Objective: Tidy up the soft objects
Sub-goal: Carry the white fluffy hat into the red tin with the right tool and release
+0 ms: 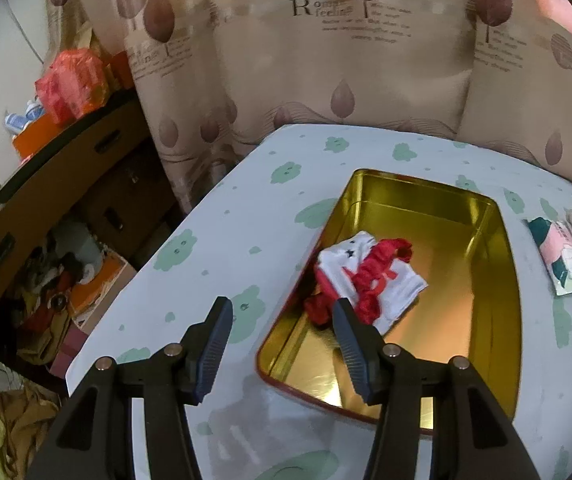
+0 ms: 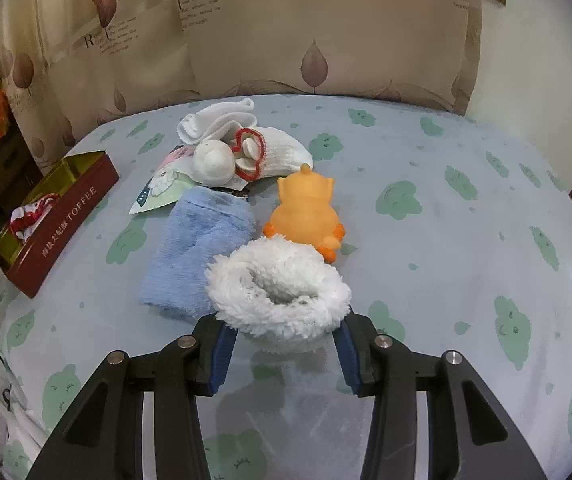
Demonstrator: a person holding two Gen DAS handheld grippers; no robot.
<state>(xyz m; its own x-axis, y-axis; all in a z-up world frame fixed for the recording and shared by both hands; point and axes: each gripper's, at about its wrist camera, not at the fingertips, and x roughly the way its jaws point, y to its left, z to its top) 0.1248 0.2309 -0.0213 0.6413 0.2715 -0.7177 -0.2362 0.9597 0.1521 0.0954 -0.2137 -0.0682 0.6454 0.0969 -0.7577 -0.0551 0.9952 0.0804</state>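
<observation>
A gold-lined toffee tin (image 1: 498,280) lies open on the table; from the right wrist view it shows as a red box (image 2: 66,216) at the left. A white and red cloth (image 1: 366,280) lies inside it. My left gripper (image 1: 282,312) is open and empty, hovering over the tin's near left edge. My right gripper (image 2: 282,330) is open around a fluffy white item (image 2: 278,288), whose near part sits between the fingers. Beyond it lie a blue fleece cloth (image 2: 198,248), an orange soft toy (image 2: 306,216) and white socks with red trim (image 2: 246,148).
The table has a pale cloth with green cloud prints (image 2: 446,200). A printed packet (image 1: 562,256) lies right of the tin. A patterned curtain (image 1: 326,60) hangs behind. Cardboard boxes and clutter (image 1: 58,240) sit on the floor at the left.
</observation>
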